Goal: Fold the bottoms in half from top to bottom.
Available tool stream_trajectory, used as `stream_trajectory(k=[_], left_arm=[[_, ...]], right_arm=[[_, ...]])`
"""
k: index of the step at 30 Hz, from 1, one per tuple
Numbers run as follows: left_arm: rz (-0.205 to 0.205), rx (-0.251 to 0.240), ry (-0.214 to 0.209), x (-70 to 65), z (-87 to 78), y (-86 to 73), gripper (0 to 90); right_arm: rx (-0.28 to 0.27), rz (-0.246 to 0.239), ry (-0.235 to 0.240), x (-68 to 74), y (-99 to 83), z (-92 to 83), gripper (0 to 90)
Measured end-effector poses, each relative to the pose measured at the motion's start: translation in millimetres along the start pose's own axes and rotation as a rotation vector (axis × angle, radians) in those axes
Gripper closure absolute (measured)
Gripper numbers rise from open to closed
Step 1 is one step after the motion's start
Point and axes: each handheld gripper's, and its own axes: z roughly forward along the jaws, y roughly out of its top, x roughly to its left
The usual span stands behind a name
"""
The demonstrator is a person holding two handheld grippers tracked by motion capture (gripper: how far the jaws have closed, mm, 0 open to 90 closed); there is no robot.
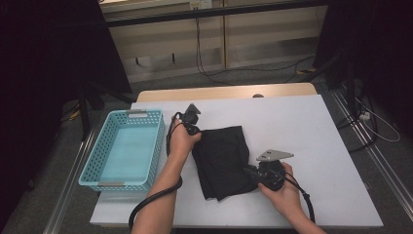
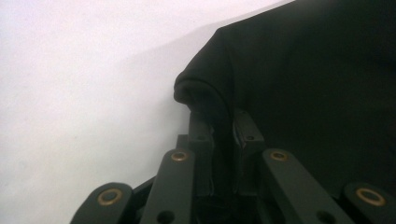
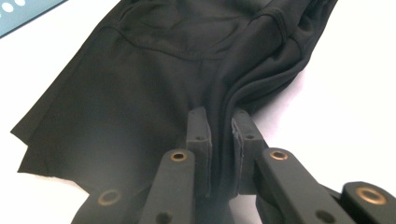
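**Pinching a black garment at two edges**

Gripping nearest the person, the right gripper (image 1: 253, 171) has its fingers clamped on a fold of the black garment (image 1: 221, 158), which lies on the white bench (image 1: 311, 131). Farther off, the left gripper (image 1: 195, 130) pinches its far corner. Beyond-left sits a blue basket (image 1: 124, 151).

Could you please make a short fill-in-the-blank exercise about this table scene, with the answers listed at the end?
1. The left tool and the right tool are both shut on the folded ____ cloth garment.
2. The light blue perforated plastic basket has ____ inside it.
3. In the high view, the basket stands to the ____ of the garment.
4. The garment lies on a ____ table cover.

Missing words: black; nothing; left; white
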Motion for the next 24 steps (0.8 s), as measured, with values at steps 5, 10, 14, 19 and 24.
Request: stream_trajectory(k=[5, 10, 14, 19, 24], left_arm=[[-0.001, 0.073, 0.000, 0.7, -15.2, 10.7, 81.4], [-0.005, 0.140, 0.011, 2.9, -26.7, 19.2, 81.4], [-0.012, 0.168, 0.025, 6.1, -35.9, 23.3, 81.6], [-0.015, 0.178, 0.050, 10.3, -48.5, 26.1, 81.7], [-0.009, 0.174, 0.062, 14.5, -60.0, 27.1, 81.7]], right_arm=[[-0.015, -0.015, -0.010, 2.2, 3.4, -0.6, 80.5], [-0.025, -0.040, -0.013, 6.9, 8.5, -0.9, 80.5], [-0.041, -0.053, -0.004, 11.6, 12.7, -1.3, 80.6], [-0.072, -0.069, 0.006, 19.4, 20.4, -0.4, 80.6], [-0.086, -0.088, 0.013, 26.0, 26.5, 2.4, 80.6]])
